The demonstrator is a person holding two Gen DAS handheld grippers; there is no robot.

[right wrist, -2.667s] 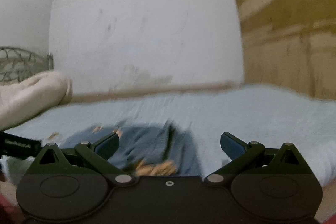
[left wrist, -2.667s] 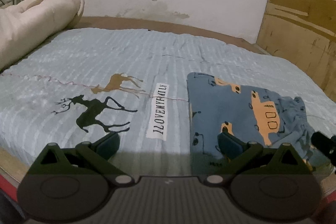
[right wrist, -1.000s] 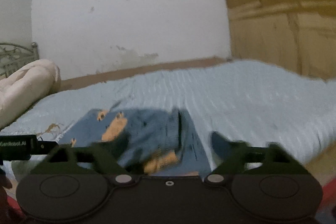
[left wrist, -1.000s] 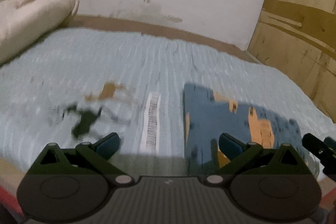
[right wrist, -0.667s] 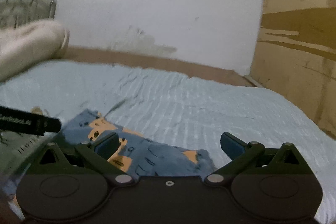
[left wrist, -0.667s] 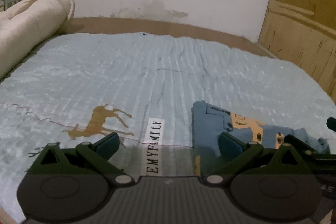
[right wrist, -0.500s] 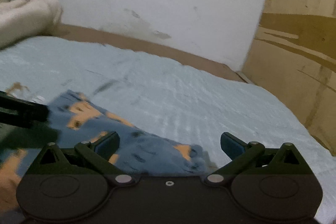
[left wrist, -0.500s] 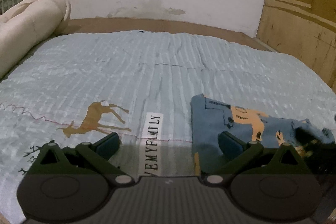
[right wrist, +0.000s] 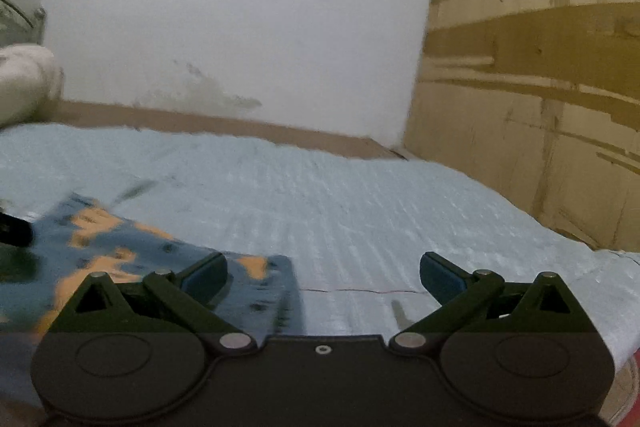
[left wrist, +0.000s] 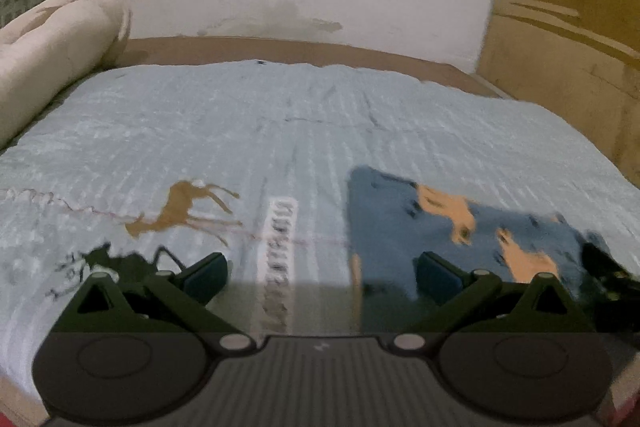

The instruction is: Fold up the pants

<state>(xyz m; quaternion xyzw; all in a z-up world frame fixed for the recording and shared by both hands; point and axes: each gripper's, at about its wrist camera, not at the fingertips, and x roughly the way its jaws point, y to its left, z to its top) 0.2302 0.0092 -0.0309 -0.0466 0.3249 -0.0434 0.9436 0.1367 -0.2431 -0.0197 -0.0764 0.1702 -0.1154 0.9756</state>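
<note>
The blue pants (left wrist: 448, 227) lie folded on the bed (left wrist: 280, 131), near its front edge. A neat finish wants both edges pinched low and lifted together — not dragged. The left hand-held gripper (left wrist: 322, 273) tilts down over the pants' left edge, jaws apart, empty. The right hand-held gripper (right wrist: 323, 273) sits nearly level at the right edge — jaws wide, holding nothing.

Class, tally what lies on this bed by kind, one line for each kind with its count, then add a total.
Blue pants with orange prints: 1
Cream rolled bedding: 1
Light blue quilt covering the bed: 1
Total: 3
</note>
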